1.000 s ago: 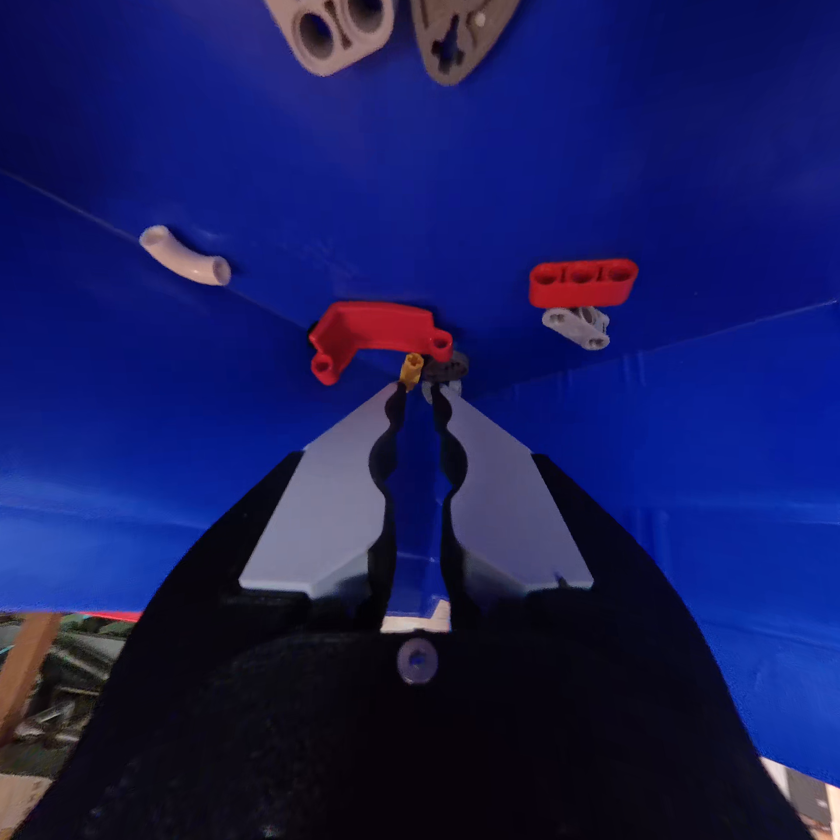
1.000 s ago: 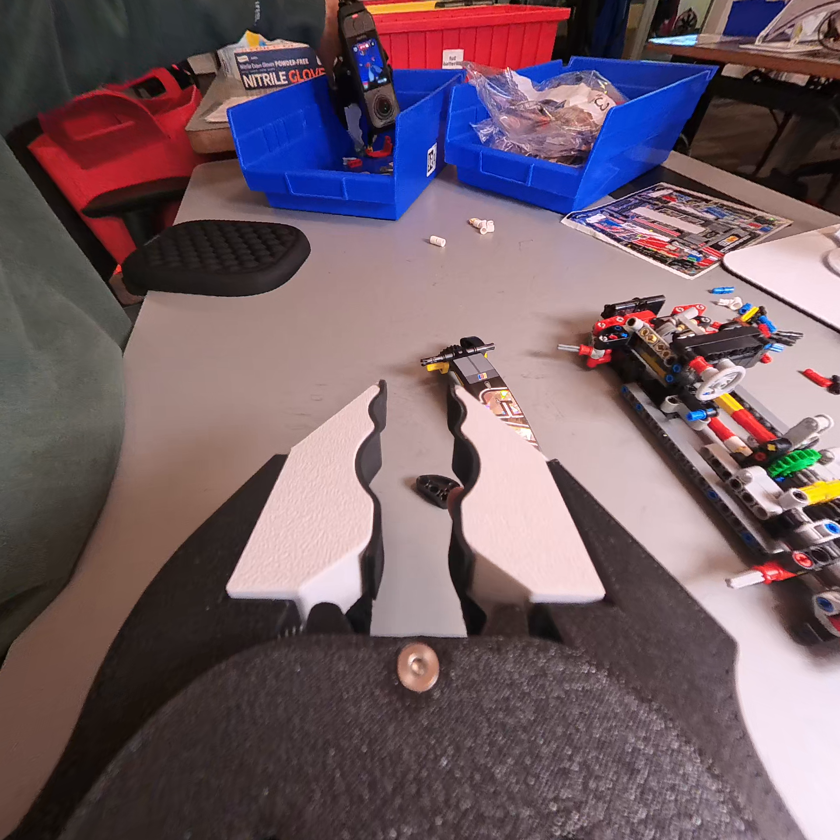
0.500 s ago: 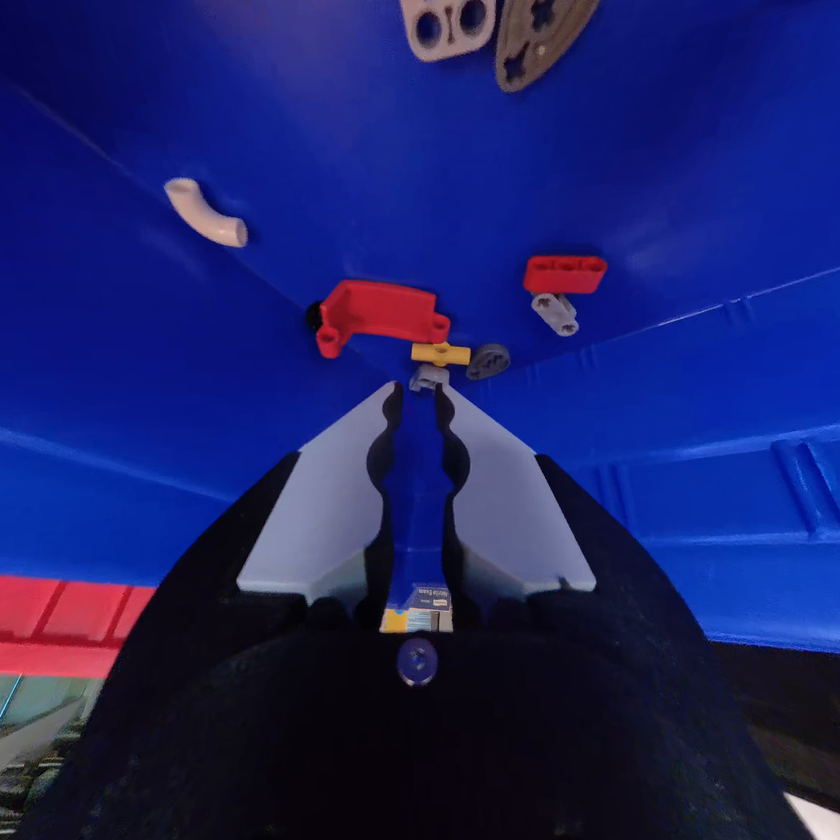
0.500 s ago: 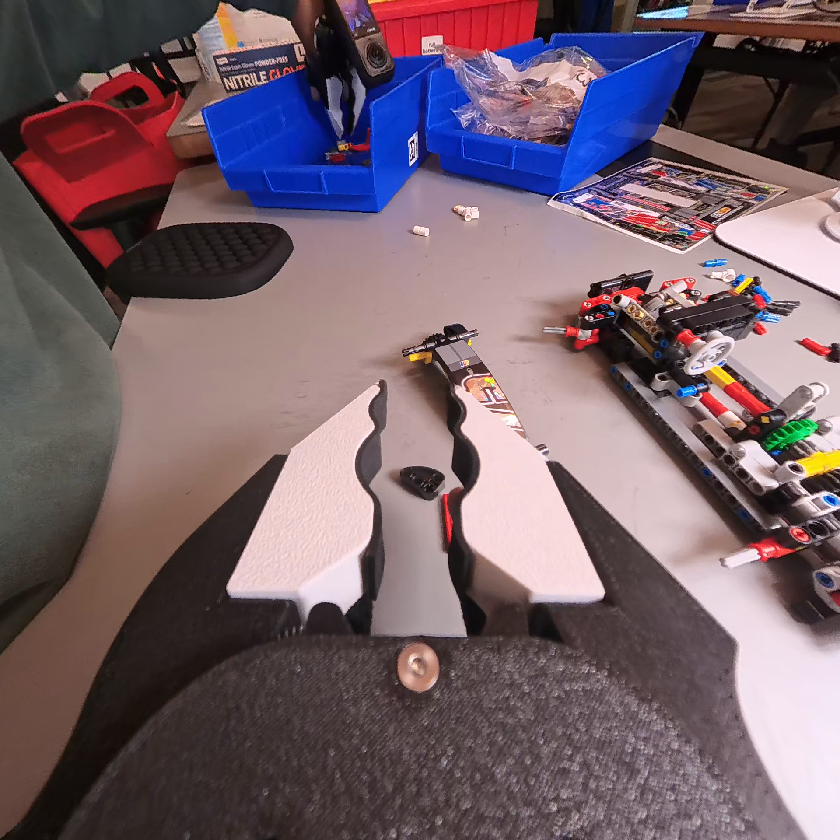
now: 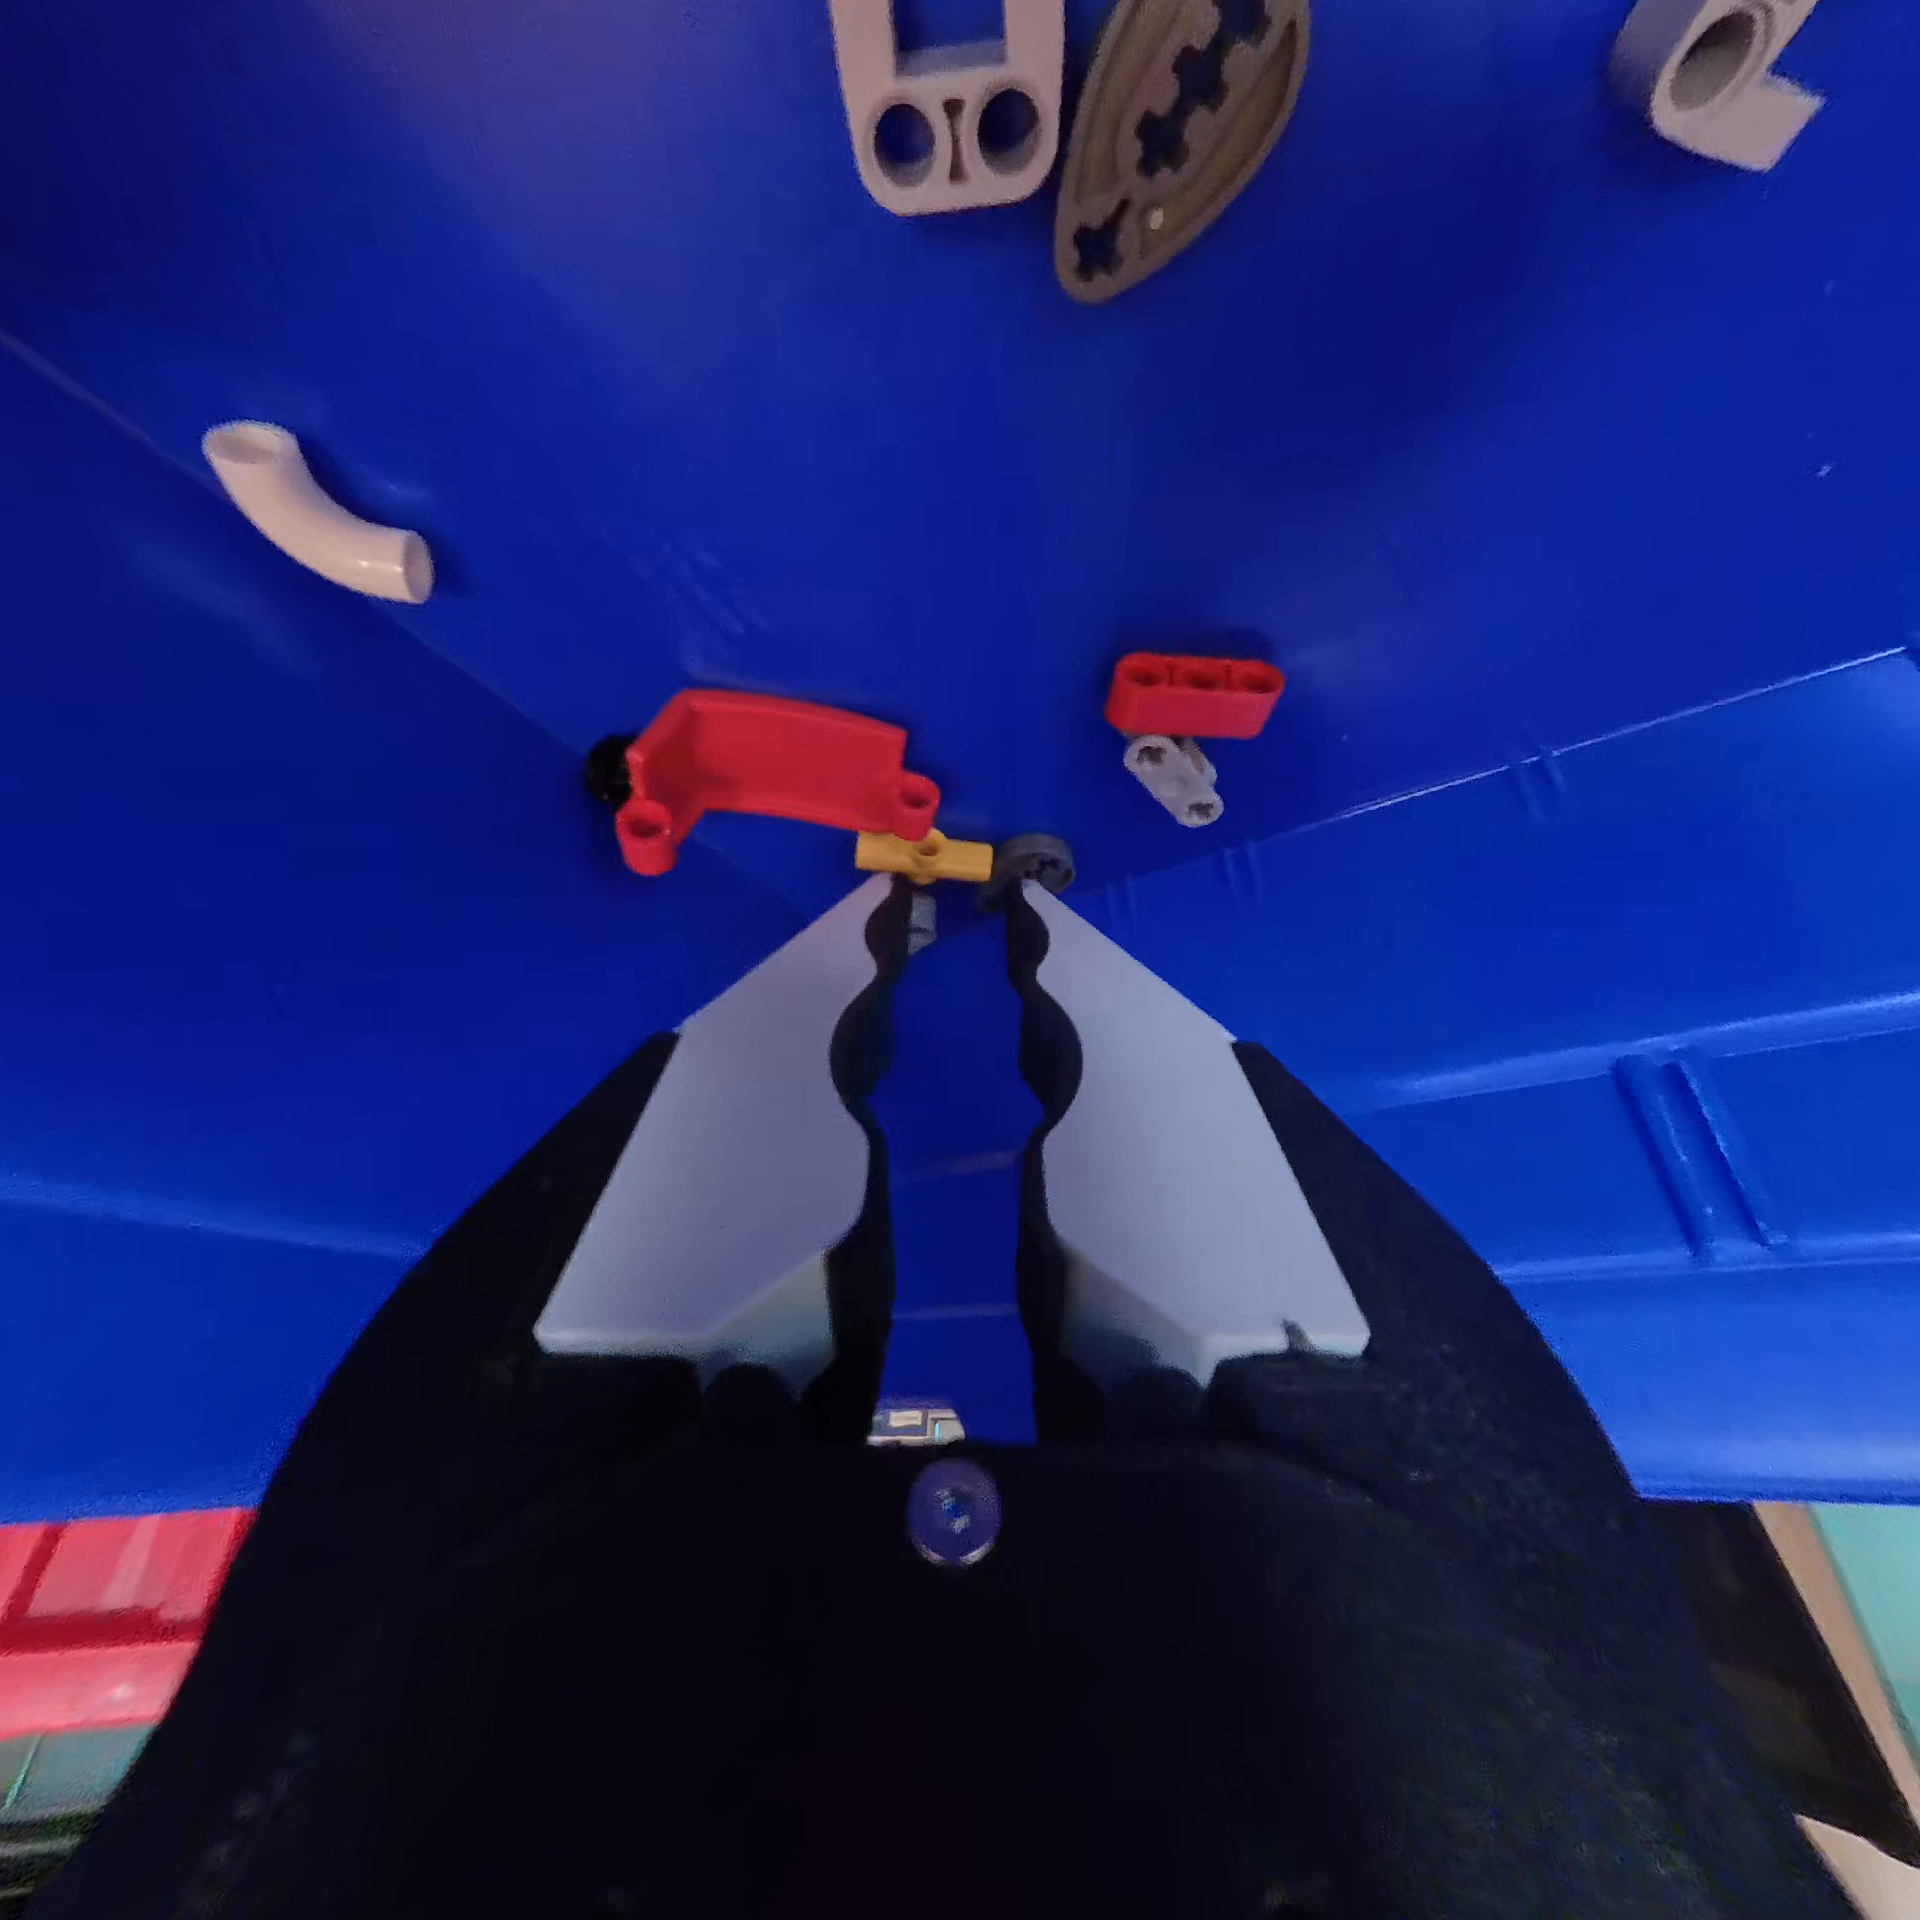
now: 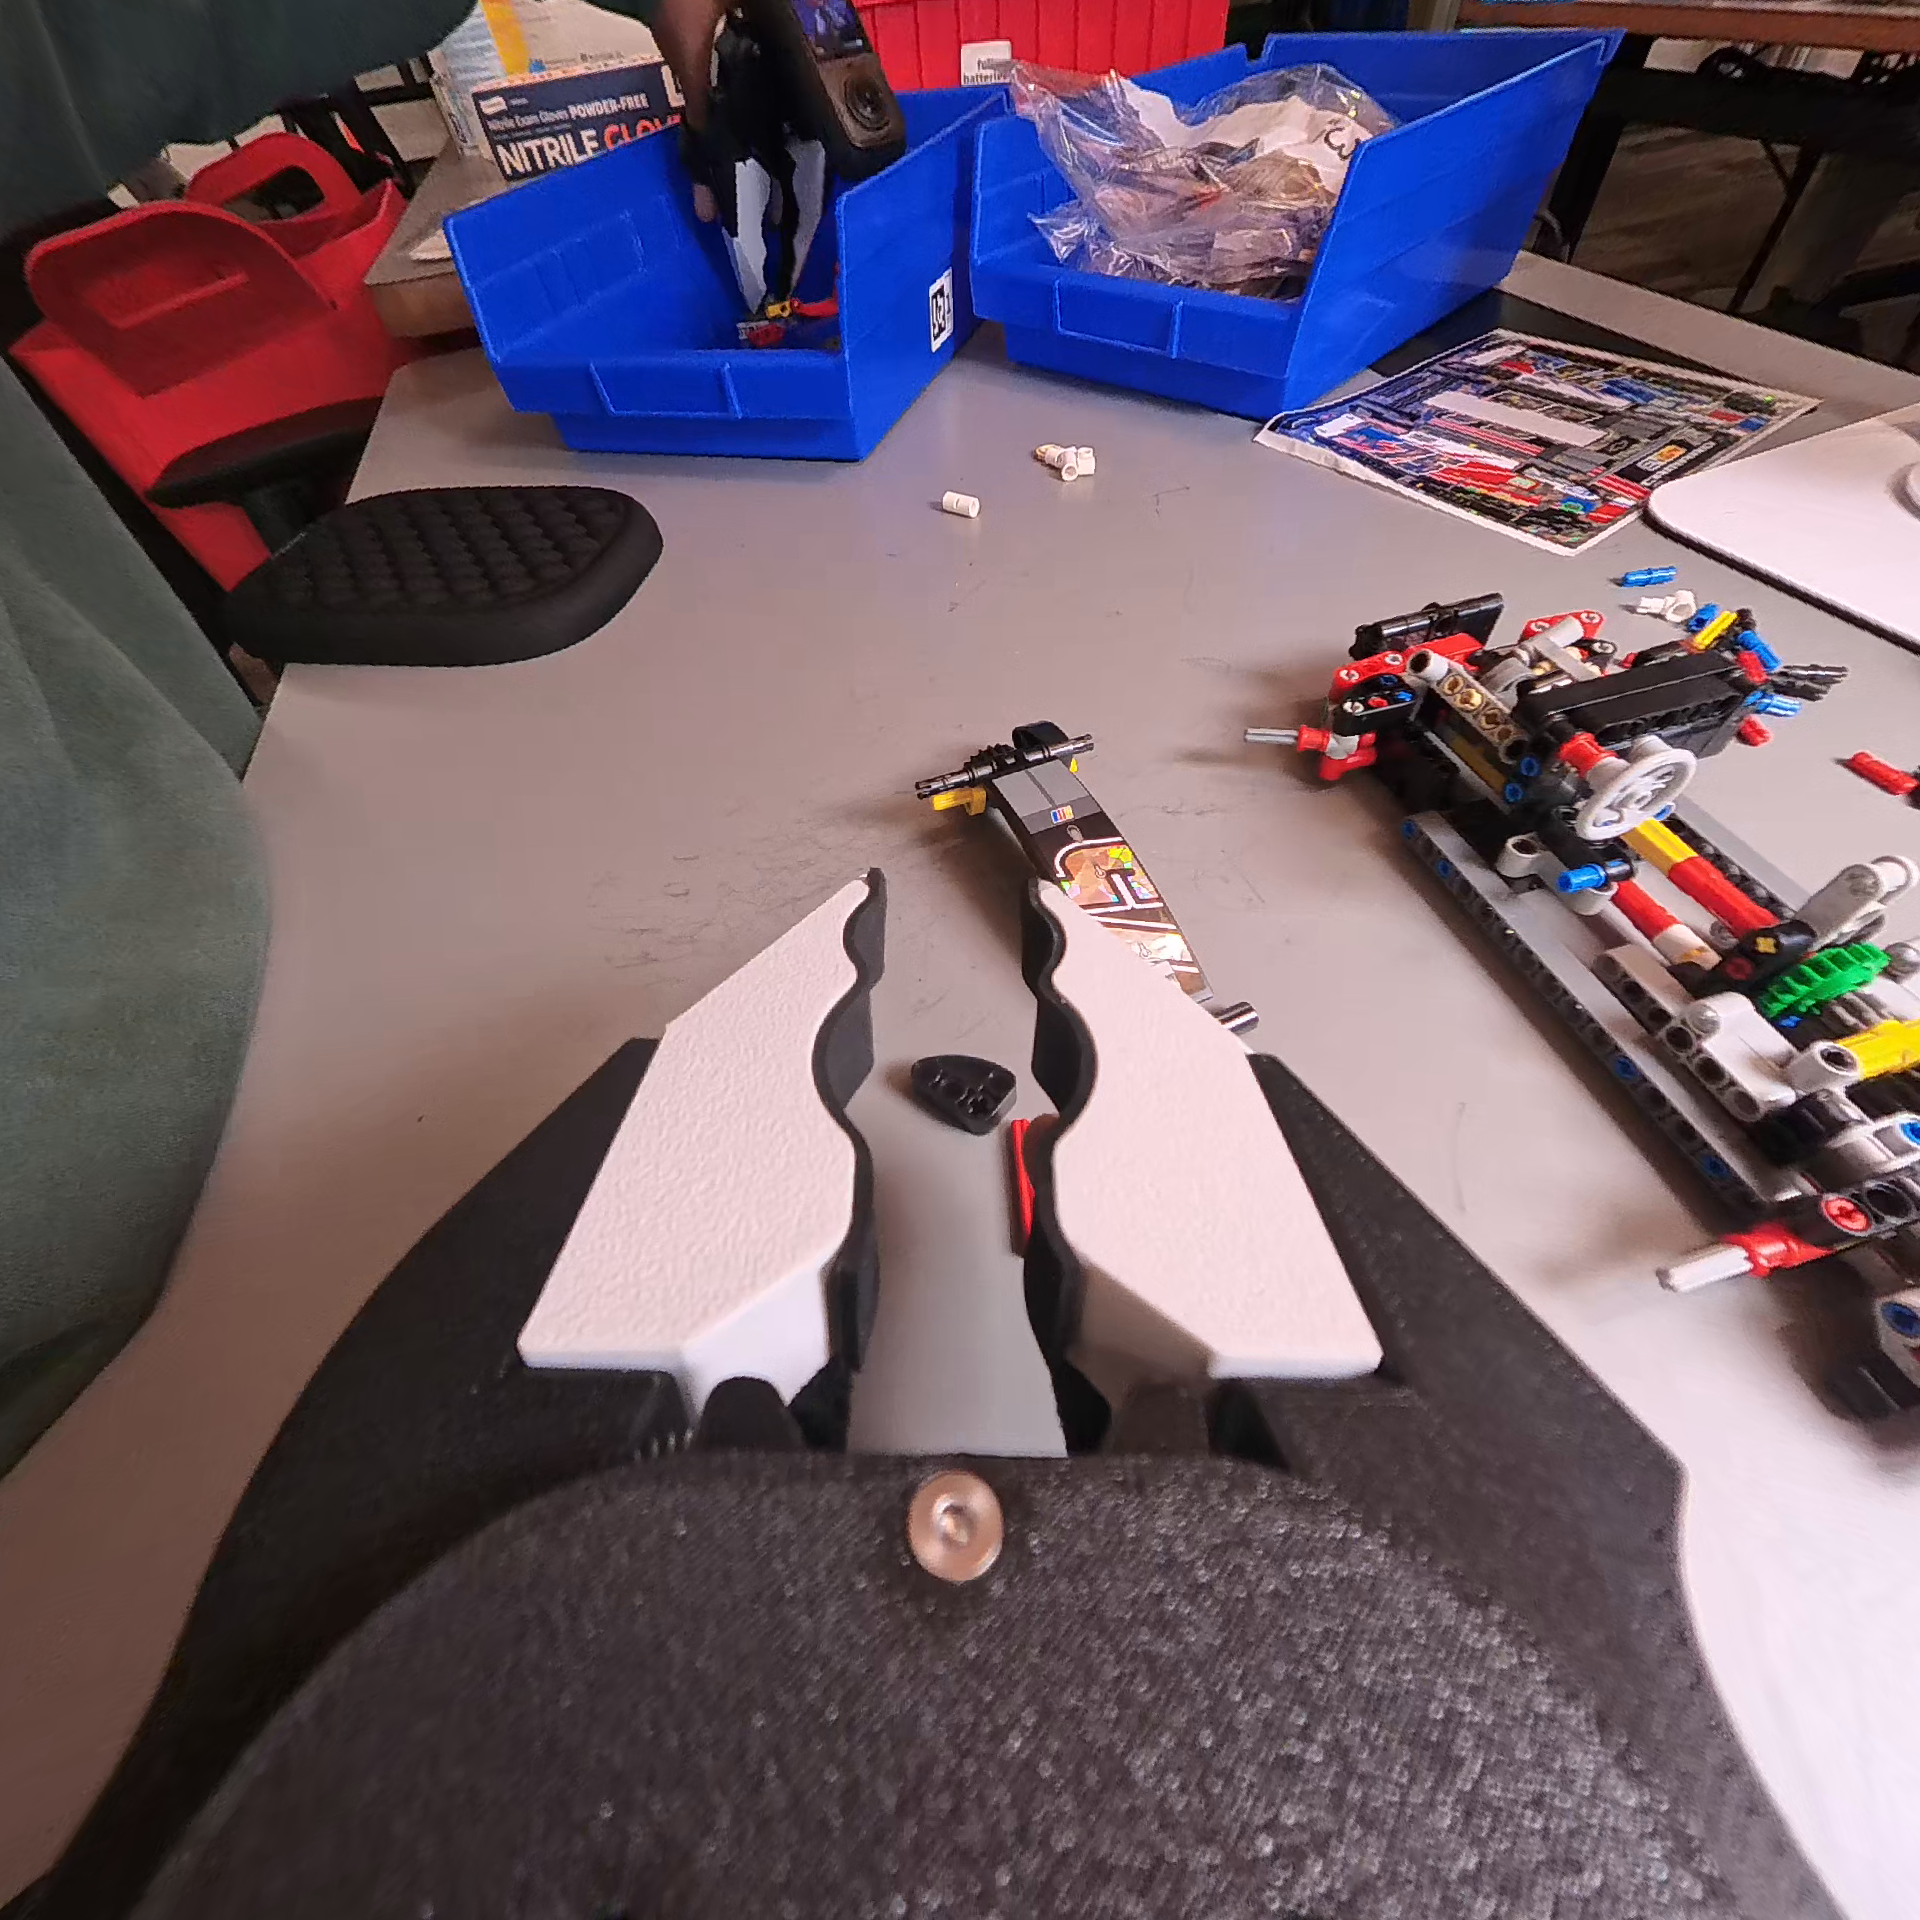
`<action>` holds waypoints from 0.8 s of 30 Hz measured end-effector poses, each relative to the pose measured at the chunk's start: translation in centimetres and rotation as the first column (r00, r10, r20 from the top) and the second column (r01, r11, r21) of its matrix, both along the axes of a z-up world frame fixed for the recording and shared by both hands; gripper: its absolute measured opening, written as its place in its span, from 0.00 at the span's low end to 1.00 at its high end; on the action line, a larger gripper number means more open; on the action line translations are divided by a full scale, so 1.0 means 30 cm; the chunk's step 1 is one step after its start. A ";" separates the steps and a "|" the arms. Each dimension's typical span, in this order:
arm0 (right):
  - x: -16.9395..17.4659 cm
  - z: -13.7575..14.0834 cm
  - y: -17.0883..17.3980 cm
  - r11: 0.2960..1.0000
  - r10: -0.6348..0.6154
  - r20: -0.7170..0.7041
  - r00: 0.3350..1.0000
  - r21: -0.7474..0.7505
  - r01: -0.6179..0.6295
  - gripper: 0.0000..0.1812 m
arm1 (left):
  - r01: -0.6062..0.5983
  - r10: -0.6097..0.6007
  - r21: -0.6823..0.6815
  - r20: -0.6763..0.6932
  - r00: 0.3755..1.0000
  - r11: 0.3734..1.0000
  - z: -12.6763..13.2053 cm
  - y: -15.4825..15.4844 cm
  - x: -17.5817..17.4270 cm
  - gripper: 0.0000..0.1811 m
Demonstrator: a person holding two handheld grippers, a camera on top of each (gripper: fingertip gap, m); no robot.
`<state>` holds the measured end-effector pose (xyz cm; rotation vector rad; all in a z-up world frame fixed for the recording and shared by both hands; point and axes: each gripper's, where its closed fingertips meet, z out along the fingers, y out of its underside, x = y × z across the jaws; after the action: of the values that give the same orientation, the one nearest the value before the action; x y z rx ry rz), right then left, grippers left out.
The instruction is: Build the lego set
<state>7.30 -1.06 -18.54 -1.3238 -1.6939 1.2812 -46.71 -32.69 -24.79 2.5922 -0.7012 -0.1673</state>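
Observation:
My left gripper [image 5: 956, 894] is open inside a blue bin [image 5: 1455, 540], tips down at its floor. A yellow cross connector [image 5: 923, 856] and a dark grey round piece [image 5: 1032, 862] lie just beyond the tips. A small grey piece [image 5: 920, 920] sits against the left finger's tip. A red curved panel [image 5: 769, 769] lies close behind. My right gripper [image 6: 956, 894] is open and low over the grey table [image 6: 727, 727]. A small black piece [image 6: 961, 1091] lies on the table between its fingers. A black stickered panel [image 6: 1091, 862] lies beside it.
The bin also holds a red beam [image 5: 1193, 694], a grey connector [image 5: 1174, 777], a white curved tube [image 5: 317, 511] and tan pieces [image 5: 951, 104]. The part-built chassis [image 6: 1621, 852] lies at right. The left gripper [image 6: 779, 208] shows in the left bin [image 6: 675, 312]. A second bin [image 6: 1247, 312] and booklet [image 6: 1538, 436] lie behind. My right fingertips sit around 65 cm from my left ones.
My left gripper has shifted inside the bin and its jaws stand a little wider. The yellow connector now lies flat ahead of the tips. The right gripper has drifted slightly, still open.

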 end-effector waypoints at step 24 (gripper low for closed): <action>-0.001 -0.011 0.005 1.000 -0.014 0.020 1.000 0.006 0.014 0.12 | -0.211 0.195 0.190 0.098 0.976 0.959 0.010 0.064 0.009 0.06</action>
<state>7.27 -0.91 -18.88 -1.3471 -1.6974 1.2580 -46.43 -30.77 -24.48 2.8569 -0.4591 -0.0751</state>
